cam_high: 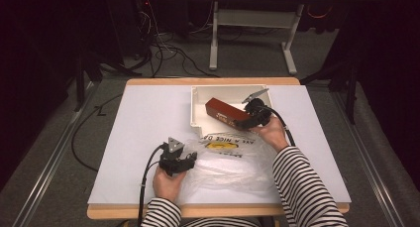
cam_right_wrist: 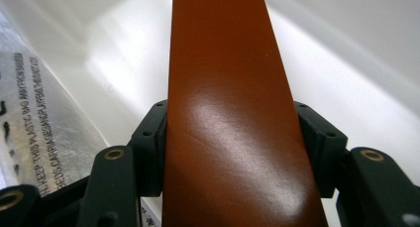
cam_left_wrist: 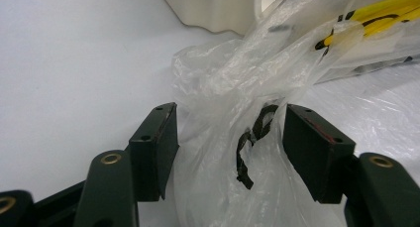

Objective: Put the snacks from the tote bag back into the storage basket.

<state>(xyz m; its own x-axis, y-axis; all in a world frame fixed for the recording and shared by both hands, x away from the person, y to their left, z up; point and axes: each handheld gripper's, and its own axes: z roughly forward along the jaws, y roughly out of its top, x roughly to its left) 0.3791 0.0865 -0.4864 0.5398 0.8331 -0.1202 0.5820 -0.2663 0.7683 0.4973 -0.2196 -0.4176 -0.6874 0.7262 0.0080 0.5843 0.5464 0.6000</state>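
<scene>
A long red-brown box [cam_high: 223,112] [cam_right_wrist: 223,63] lies slanted in the white tray [cam_high: 198,95] [cam_right_wrist: 337,78]. My right gripper [cam_high: 246,120] [cam_right_wrist: 233,147] is shut on its near end, with both pads pressed on the box's sides. A crumpled clear plastic bag [cam_high: 233,162] [cam_left_wrist: 223,88] with yellow and black print spreads in front of the tray. At the bag's left edge my left gripper [cam_high: 189,161] [cam_left_wrist: 228,147] holds a bunched fold between its jaws, and the plastic touches both pads. A dark strip shows through the plastic there.
The white board [cam_high: 148,118] covers the wooden table, with bare room on its left half. The tray's corner [cam_left_wrist: 213,9] stands just beyond the bag. Cables trail from both grippers toward the person. A table frame and wires stand on the floor behind.
</scene>
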